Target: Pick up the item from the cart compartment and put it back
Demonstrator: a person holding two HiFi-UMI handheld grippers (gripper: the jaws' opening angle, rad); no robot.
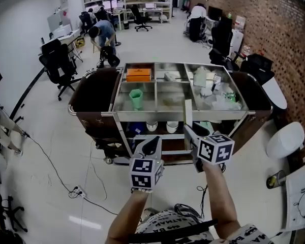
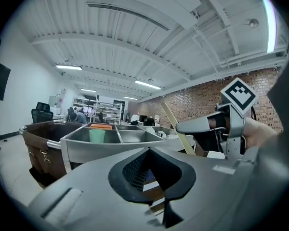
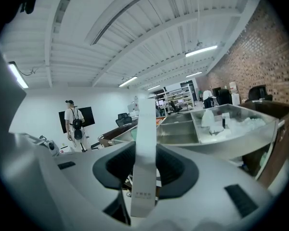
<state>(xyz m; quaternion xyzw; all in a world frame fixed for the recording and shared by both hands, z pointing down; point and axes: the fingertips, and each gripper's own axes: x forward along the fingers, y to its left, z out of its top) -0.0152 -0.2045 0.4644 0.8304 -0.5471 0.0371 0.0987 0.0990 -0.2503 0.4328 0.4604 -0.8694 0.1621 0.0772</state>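
Before cart (image 1: 117,117): right gripper (image 1: 189,132) clamps one slim white box (image 3: 143,167); left gripper (image 1: 153,143) closed, empty.

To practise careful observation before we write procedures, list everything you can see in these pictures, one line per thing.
cart: one, steel, middle of the floor
side bags: two, brown, at the cart's ends
cup: one, green, front left compartment
box: one, orange, back left compartment
packets: several, white, right compartments
chairs: several, black, room's edges
people: several, far desks
long carton: one, white, in the right tool
left tool: one, grey, shut, empty
right tool: one, grey, gripping the long carton
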